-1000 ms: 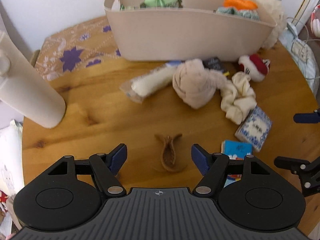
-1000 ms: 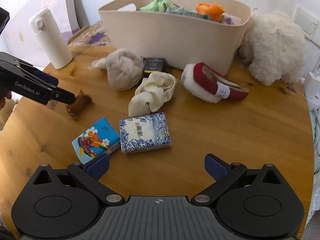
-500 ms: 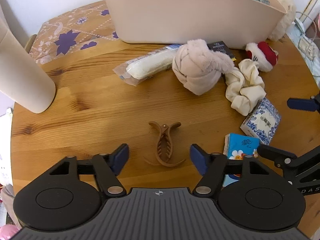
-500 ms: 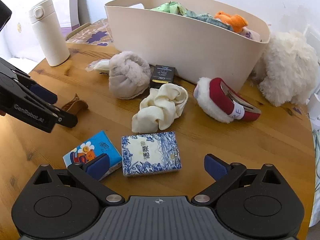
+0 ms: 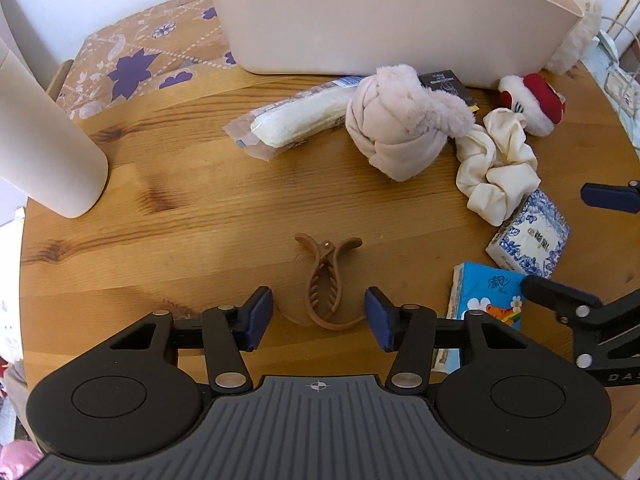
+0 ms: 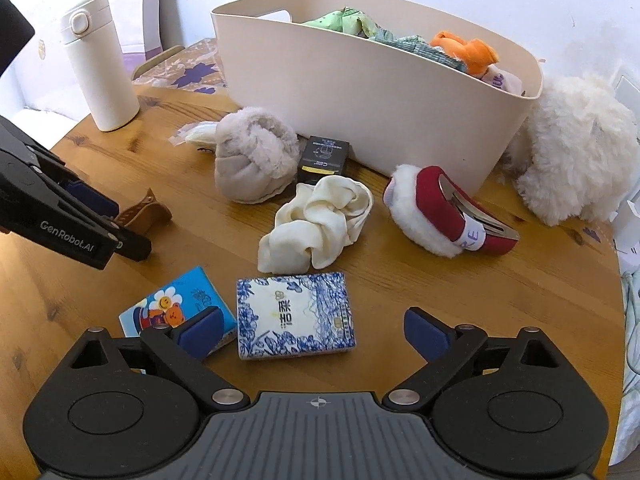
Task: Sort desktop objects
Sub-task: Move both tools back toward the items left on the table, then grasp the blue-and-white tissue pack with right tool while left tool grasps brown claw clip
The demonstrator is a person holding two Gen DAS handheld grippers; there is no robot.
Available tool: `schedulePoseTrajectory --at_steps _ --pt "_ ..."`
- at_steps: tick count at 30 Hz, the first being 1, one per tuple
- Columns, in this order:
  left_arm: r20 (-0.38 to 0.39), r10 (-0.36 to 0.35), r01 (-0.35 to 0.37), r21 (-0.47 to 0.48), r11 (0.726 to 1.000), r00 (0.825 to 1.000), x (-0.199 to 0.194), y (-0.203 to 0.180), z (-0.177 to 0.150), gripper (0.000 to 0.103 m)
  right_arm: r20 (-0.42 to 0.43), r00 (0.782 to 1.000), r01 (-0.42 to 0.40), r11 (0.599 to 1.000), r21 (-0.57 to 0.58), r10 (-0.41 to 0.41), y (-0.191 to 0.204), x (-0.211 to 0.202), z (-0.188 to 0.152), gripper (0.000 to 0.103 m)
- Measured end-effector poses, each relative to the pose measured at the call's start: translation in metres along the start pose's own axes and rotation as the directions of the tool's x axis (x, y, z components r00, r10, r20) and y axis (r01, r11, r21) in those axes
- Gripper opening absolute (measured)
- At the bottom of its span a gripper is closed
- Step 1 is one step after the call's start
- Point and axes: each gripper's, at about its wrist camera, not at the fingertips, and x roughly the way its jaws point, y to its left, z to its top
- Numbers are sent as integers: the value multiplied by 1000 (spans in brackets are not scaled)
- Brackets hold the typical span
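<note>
Our left gripper [image 5: 318, 314] points down at the wooden table [image 5: 192, 216], its two blue-padded fingers [image 5: 258, 316] closing in from either side of a brown hair clip [image 5: 326, 280]. The clip lies flat between them, and a gap shows on each side, so the pads are not yet pressing on it.

Our right gripper [image 6: 310, 330] hangs with its fingers spread wide and nothing clasped. A blue-and-white patterned tissue pack [image 6: 294, 316] lies on the table between them, nearer the left finger. A bright blue tissue pack with a cartoon bear [image 6: 172, 308] lies just beside it, partly under that left finger.

Beyond these packs sits a cream scrunchie [image 6: 320, 226], then a rolled beige fluffy cloth [image 6: 252, 158] and a small black box [image 6: 324, 156]. A red and white furry hair clip [image 6: 444, 212] lies to the right. A wrapped white roll [image 5: 300, 118] lies left of the beige cloth.

At the back of the table stands a large beige basket [image 6: 360, 80] holding green and orange items. A white fluffy toy [image 6: 576, 152] rests against its right end, and a white flask [image 6: 100, 64] stands upright at the far left.
</note>
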Motion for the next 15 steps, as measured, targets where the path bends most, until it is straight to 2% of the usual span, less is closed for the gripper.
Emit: schedulePoseTrajectory --at_steps 10,15 --pt "62 -59 53 101 994 996 0 -1 -1 53 -10 1000 22 999 33 -21 -10 3 -10 98" --pt "76 -86 78 107 991 993 1 0 1 53 -16 1000 20 1000 0 -20 -3 10 -6 95"
